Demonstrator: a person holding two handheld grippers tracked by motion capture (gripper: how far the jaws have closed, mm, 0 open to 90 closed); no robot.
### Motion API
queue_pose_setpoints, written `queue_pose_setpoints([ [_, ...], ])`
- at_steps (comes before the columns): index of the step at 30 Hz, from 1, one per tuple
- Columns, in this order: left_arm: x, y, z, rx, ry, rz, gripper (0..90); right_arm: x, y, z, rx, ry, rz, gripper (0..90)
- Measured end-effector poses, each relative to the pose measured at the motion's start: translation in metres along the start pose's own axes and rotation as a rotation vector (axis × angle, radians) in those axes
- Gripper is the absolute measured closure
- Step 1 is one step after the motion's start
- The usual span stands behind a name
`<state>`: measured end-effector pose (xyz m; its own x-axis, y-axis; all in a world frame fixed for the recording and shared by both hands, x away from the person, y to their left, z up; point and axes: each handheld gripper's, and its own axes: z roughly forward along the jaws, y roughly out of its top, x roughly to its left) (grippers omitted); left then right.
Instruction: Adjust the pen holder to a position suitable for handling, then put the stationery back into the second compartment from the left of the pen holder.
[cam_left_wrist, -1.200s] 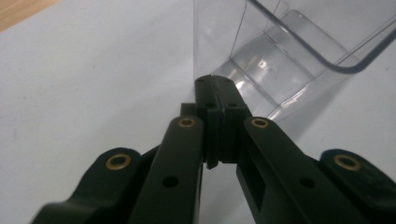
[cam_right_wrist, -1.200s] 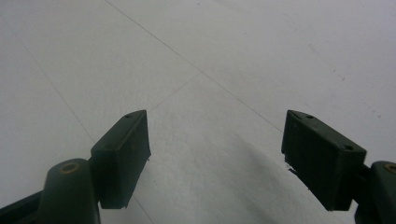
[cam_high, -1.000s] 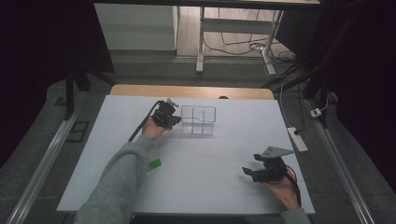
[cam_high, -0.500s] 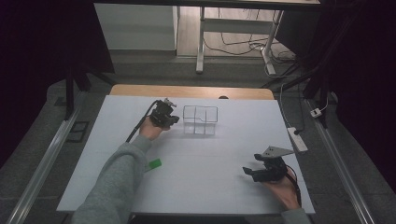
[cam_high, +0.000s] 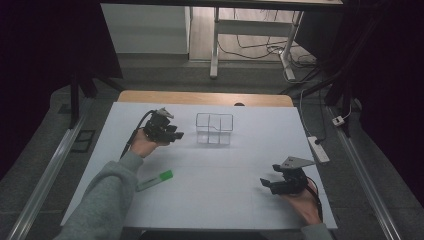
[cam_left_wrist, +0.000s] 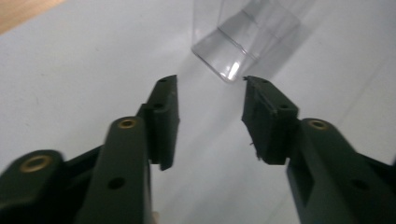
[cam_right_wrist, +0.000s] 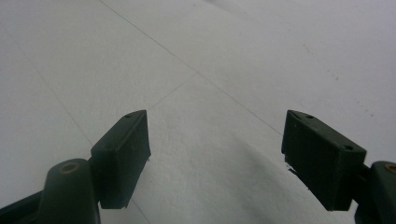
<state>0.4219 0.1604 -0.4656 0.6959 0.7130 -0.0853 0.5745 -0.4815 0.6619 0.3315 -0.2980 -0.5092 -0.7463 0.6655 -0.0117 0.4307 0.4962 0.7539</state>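
A clear plastic box (cam_high: 215, 128) with several compartments stands at the back middle of the white table (cam_high: 225, 210). My left gripper (cam_high: 178, 135) hovers just left of it, open, jaws pointing at the box with a small gap between. In the left gripper view the box's near corner (cam_left_wrist: 233, 51) lies just beyond the open, empty gripper (cam_left_wrist: 210, 86). My right gripper (cam_high: 264, 183) rests low at the front right, open and empty. In the right gripper view the gripper (cam_right_wrist: 215, 120) spreads wide over bare table (cam_right_wrist: 201, 56).
A green marker (cam_high: 155, 180) lies on the table at the front left, beside the person's grey sleeve (cam_high: 107, 200). A white power strip (cam_high: 319, 149) sits off the table's right edge. A wooden strip (cam_high: 200, 97) borders the far edge.
The box shifted slightly right, then my left gripper drew back to the left, away from it. The sleeve moved off the green marker. The right gripper stayed put.
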Motion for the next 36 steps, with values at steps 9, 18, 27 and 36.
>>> queue_pose_setpoints([
  [9, -0.019, -0.018, -0.019, 0.041, -0.046, 0.06, 41.6, 0.002, 0.0, -0.001, -0.005, -0.001, -0.006, 22.8],
  [18, -0.032, -0.038, -0.036, 0.068, -0.056, 0.065, 36.5, 0.002, 0.0, 0.0, 0.002, -0.001, -0.009, 22.8],
  [27, -0.043, -0.052, -0.045, 0.097, -0.054, 0.083, 35.6, 0.002, 0.0, 0.0, 0.002, 0.0, -0.005, 22.8],
  [36, -0.049, -0.06, -0.042, 0.131, -0.061, 0.08, 35.1, 0.003, 0.0, -0.002, -0.008, 0.002, -0.013, 22.8],
])
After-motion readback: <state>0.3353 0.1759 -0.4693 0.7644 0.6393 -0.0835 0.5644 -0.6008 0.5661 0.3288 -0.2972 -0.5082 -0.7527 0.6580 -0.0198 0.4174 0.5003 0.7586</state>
